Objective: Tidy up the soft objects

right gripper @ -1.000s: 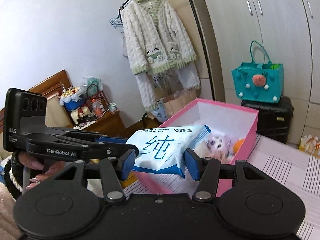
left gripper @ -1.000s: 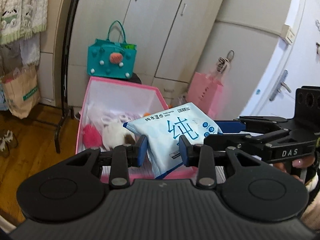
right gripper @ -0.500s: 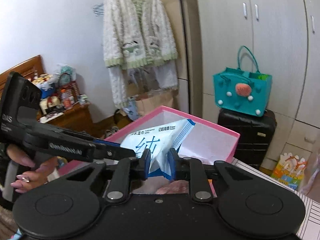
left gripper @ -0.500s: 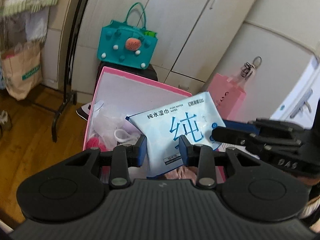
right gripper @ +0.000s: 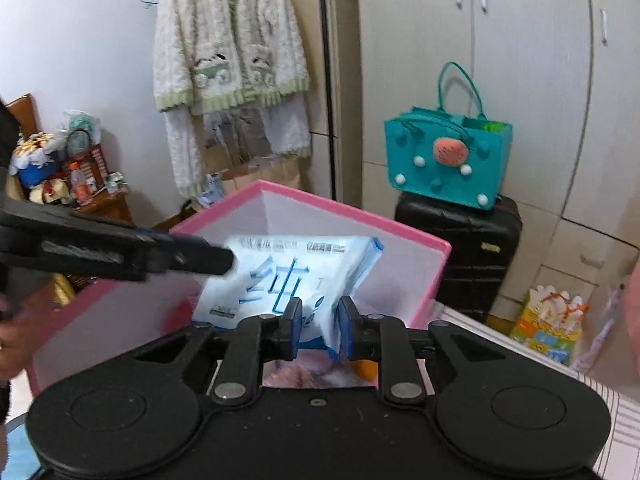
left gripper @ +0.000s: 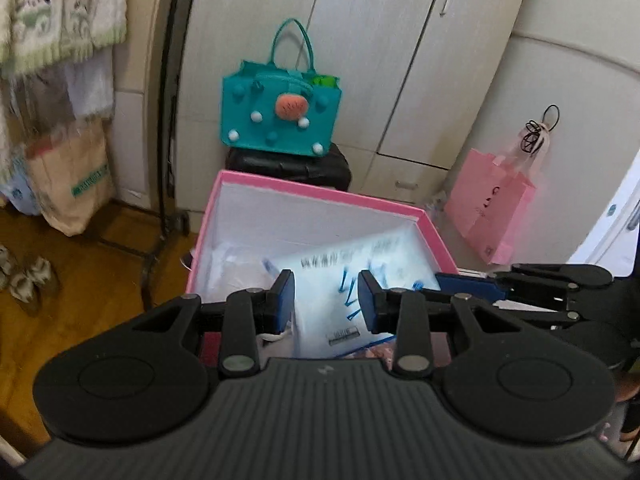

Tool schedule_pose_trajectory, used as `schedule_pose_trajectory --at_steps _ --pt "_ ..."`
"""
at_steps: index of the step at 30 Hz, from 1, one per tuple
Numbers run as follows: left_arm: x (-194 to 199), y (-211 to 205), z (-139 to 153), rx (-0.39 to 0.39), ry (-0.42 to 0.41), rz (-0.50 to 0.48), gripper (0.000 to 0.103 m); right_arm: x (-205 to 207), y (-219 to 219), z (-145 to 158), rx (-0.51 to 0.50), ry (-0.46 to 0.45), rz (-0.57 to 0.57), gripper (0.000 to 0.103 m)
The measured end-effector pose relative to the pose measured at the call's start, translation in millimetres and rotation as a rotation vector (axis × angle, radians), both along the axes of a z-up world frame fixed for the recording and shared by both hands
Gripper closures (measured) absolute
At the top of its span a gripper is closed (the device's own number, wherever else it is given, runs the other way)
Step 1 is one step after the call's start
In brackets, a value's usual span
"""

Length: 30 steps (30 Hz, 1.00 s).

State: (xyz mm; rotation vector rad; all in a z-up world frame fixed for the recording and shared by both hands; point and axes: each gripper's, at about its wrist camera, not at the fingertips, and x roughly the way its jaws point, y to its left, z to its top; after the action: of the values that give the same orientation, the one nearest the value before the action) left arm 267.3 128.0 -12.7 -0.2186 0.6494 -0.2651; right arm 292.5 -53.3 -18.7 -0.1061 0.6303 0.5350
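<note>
Wipes in a white-and-blue soft pack point(right gripper: 280, 276) hung tilted over the open pink box point(left gripper: 320, 196), its lower end already below the rim, and we held it from both sides. Our left tool point(left gripper: 326, 300) was clamped on the near edge of the pack, blue pads pressing its sides. Our right tool point(right gripper: 318, 326) gripped a corner of the same pack; its jaws had just been closing, then eased slightly, with the wrapper pinched between them. In the left wrist view the right tool reached in from the right, level with the box's rim; in the right wrist view the left tool crossed from the left, a hand point(right gripper: 16, 340) partly visible behind it. Inside the box we could make out pale plastic wrapping and something pinkish beneath the pack, too blurred to name. Behind the box stood a black case point(right gripper: 460, 252) carrying a teal felt bag point(right gripper: 444, 164). A fluffy cream cardigan point(right gripper: 228, 40) hung on the rack, and a pink paper bag point(left gripper: 492, 208) leaned against the cupboard.
</note>
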Motion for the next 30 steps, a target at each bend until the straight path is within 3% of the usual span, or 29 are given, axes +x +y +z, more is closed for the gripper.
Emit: schedule_pose_trajectory --at_steps 6,10,12,20,22,30 --pt "-24 -2 10 0.014 -0.030 -0.008 0.069 -24 -20 6 0.038 -0.021 -0.042 0.078" --pt "-41 -10 21 -0.011 -0.051 -0.013 0.064 -49 -48 9 0.242 0.067 -0.062 0.078" --pt "-51 -15 24 -0.005 -0.075 -0.014 0.061 -69 -52 12 0.274 0.051 -0.053 0.078" --pt "-95 -36 25 0.032 -0.108 0.011 0.058 -128 -60 25 0.261 -0.005 -0.017 0.073" --pt "-109 -41 26 0.047 -0.131 0.026 0.054 -139 -63 25 0.245 -0.037 -0.052 0.062" --pt "-163 -64 29 0.077 -0.216 0.018 0.047 -181 -83 18 0.183 -0.079 -0.224 0.049"
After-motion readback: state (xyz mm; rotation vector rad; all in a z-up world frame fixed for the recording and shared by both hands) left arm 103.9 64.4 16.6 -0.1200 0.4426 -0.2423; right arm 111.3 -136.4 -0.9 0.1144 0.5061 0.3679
